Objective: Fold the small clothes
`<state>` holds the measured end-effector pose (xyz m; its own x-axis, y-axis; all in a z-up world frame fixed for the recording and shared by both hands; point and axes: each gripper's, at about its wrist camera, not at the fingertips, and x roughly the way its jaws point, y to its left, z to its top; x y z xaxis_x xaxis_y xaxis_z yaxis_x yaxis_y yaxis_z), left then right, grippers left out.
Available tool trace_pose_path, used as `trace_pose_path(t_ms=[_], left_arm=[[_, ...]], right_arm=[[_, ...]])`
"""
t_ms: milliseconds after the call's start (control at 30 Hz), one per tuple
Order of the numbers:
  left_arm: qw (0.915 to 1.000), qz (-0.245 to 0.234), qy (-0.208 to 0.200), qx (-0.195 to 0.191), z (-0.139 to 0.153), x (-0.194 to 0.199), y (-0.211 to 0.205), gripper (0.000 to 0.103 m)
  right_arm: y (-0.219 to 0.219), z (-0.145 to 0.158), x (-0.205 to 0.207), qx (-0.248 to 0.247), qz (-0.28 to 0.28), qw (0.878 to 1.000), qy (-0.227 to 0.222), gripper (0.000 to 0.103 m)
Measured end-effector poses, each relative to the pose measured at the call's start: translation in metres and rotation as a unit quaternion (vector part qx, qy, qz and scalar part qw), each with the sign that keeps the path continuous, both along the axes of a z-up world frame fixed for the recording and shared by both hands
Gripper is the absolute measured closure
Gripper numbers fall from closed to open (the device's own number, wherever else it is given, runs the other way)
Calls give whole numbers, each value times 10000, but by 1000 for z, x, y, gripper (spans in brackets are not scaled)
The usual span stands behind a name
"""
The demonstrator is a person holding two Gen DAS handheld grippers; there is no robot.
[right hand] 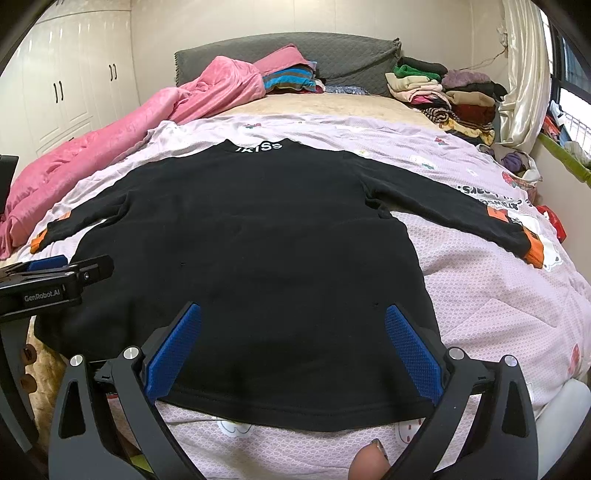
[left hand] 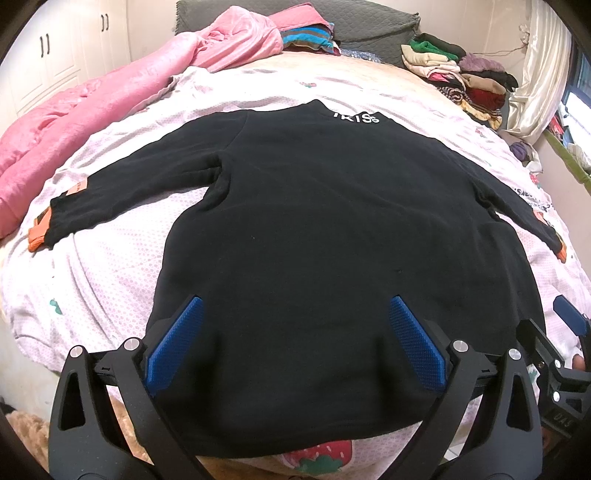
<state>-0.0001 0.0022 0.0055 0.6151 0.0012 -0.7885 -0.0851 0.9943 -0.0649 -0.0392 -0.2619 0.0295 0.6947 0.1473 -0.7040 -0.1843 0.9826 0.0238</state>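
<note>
Black sweatshirt (left hand: 325, 229) lying flat on the white printed sheet (left hand: 110, 280), sleeves spread toward 9 and 3 o'clock, collar at 12. Left gripper (left hand: 295, 347) and right gripper (right hand: 293, 350) both spread wide above its hem, holding nothing. Pink quilt (right hand: 110, 147) at 10 o'clock; stacked clothes (right hand: 454, 99) at 1 o'clock.

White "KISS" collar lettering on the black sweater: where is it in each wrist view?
Left wrist: white collar lettering, upper centre-right, at the far edge of the black long-sleeved sweater.
Right wrist: lettering, upper centre-left.
Shared landmark: grey quilted headboard.
</note>
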Motion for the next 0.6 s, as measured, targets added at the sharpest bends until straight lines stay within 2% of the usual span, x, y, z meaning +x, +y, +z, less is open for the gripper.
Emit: trace_pose_path(t_ms=[600], left_arm=[[10000, 24, -39, -46, -2, -3, 4, 9]], right_arm=[[3, 2, -3, -55, 33, 10000, -40, 4]])
